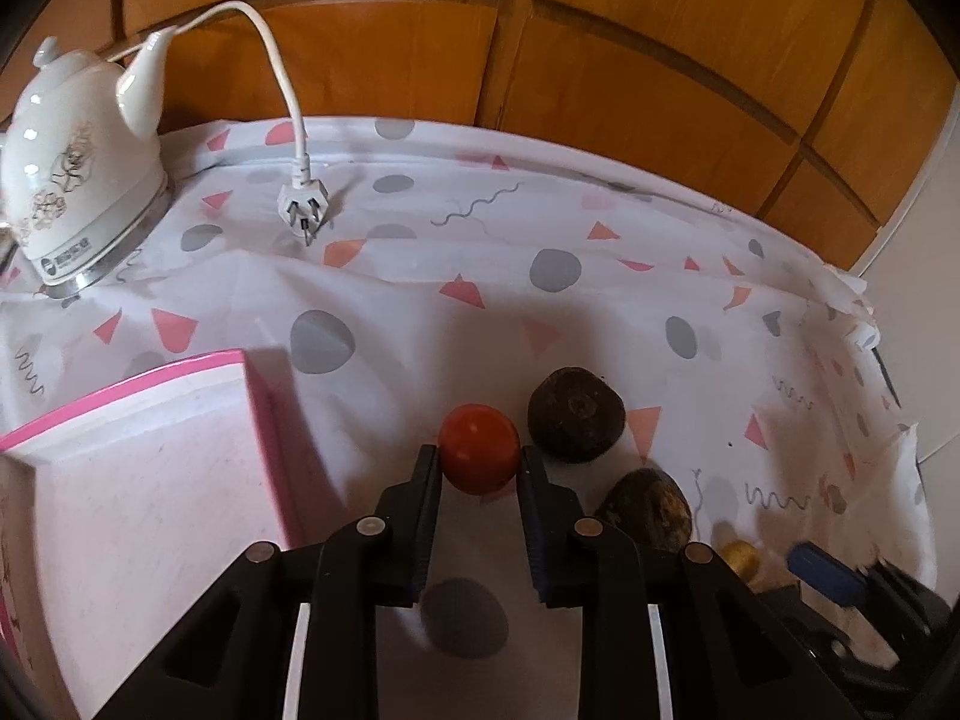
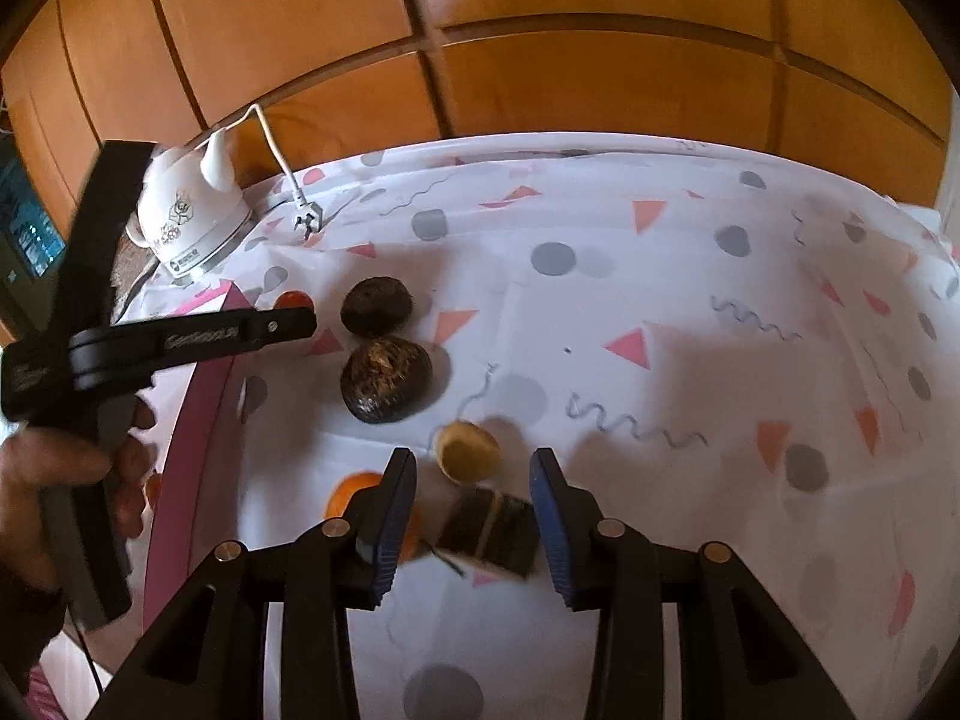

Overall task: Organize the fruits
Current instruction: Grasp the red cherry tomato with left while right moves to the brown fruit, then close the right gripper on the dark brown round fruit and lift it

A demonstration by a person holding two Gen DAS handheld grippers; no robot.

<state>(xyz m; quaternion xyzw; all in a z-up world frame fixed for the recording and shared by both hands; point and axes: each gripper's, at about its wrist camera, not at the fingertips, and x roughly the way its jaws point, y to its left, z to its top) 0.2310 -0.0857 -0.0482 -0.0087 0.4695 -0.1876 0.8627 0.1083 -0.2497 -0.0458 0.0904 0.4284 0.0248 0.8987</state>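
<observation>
The worktop (image 1: 600,228) is covered w/ a white cloth (image 1: 420,276) printed w/ grey dots, pink and orange triangles and grey squiggles; the cloth has folds and hangs loose at the far right corner. Behind it the room shows only orange-brown wood panels (image 1: 660,48) w/ dark grooves.

Far ahead-left of the left tool (image 1: 479,462) stands a white ceramic electric kettle (image 1: 78,180) w/ a flower print on a metal base. Its base has a round logo and a line of small writing, too small to read. Its white cord ends in a 3-pin plug (image 1: 303,204) that lies on the cloth. Directly left of the left tool is a pink-rimmed box (image 1: 150,468), pale inside.

The left tool is closed on a red tomato (image 1: 479,447); both pads touch its sides, approx. at the tips. Just right of it lie two dark brown round fruits (image 1: 576,414), one ahead, one nearer (image 1: 651,507).

The right tool (image 2: 474,501) has its jaws part-open and they are opening at this moment. Between them lies a dark block-like piece (image 2: 489,531) w/ a pale stripe, blurred; I cannot tell what it is, and the pads do not press on it. Just ahead of it is a small yellowish round fruit (image 2: 465,450). Under the left finger an orange fruit (image 2: 354,492) shows partly. In the right wrist view a hand (image 2: 54,480) holds the left tool's handle; the raised writing on its arm is not readable.
</observation>
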